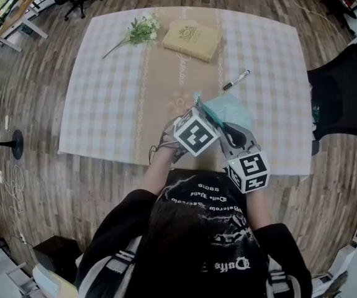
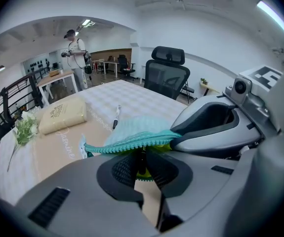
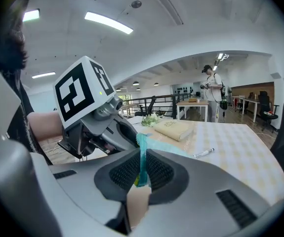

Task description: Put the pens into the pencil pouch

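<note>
1. Gripping the teal pencil pouch (image 1: 231, 110) from two sides, both claws hold it up off the surface (image 1: 103, 104), nearer the person than the tan book (image 1: 192, 39) and a little to that book's right in the head view.
2. The left claw (image 2: 141, 164) has its jaws nearly together, pinched on the pouch's zipper edge; a strip of yellow-green lining shows just under the teal teeth.
3. The right claw (image 3: 141, 169) is likewise clamped on a thin fold of the same pouch, which stands upright between its ribbed pads.
4. The two claws sit close beside each other, their marker cubes almost side by side.
5. One pen (image 1: 236, 79), white with dark ends, lies loose on the checked cloth, between the book and the pouch and touching neither.
6. A sprig of white flowers (image 1: 142, 30) lies just left of the book.
7. A black office chair (image 2: 166, 73) stands beyond the book's far side of the surface in the left gripper view.
</note>
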{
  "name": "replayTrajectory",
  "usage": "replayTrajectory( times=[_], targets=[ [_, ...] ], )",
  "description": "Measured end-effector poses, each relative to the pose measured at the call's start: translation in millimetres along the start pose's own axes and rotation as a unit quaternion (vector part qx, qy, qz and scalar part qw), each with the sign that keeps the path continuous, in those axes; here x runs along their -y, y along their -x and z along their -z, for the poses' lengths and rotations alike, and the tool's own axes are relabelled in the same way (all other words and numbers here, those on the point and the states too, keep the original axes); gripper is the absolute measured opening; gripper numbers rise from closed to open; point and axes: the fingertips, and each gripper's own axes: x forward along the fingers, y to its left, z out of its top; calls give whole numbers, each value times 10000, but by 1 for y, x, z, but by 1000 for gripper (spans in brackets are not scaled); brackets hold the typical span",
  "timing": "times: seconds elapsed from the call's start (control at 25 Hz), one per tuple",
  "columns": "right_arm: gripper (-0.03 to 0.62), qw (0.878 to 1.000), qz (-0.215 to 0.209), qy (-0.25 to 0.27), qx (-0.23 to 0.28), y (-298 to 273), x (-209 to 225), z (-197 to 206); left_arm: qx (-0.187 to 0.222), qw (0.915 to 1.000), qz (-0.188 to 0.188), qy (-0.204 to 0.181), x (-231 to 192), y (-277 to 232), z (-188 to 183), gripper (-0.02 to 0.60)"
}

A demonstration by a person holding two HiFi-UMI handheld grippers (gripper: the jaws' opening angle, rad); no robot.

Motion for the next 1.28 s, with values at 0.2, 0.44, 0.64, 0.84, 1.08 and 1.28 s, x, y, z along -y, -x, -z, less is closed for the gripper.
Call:
replayTrajectory(
  times=[0.2, 0.44, 0.64, 0.84, 1.08, 1.28],
  targets=[
    [41, 10000, 55, -76, -6, 0, 5, -1, 196, 9998, -72, -62, -2, 2, -3, 54],
    [41, 9991, 279, -308, -2, 4, 25, 4, 493, 9985, 137, -169, 5, 4, -8, 217],
    [41, 9982, 435, -403, 69, 10, 39, 1, 917, 9950, 372, -141, 8, 14, -21, 309],
    [41, 9961, 709, -505, 172, 22, 59, -2, 1429, 9884, 491, 170, 2, 31, -37, 314],
    [41, 9899, 1209, -656, 335, 49, 98, -6, 1611, 9848, 92, 642, -29, 21, -49, 313],
    [41, 9822, 1624, -821, 458, 74, 134, -6, 1400, 9886, -55, 551, -35, -7, -60, 313]
  ],
)
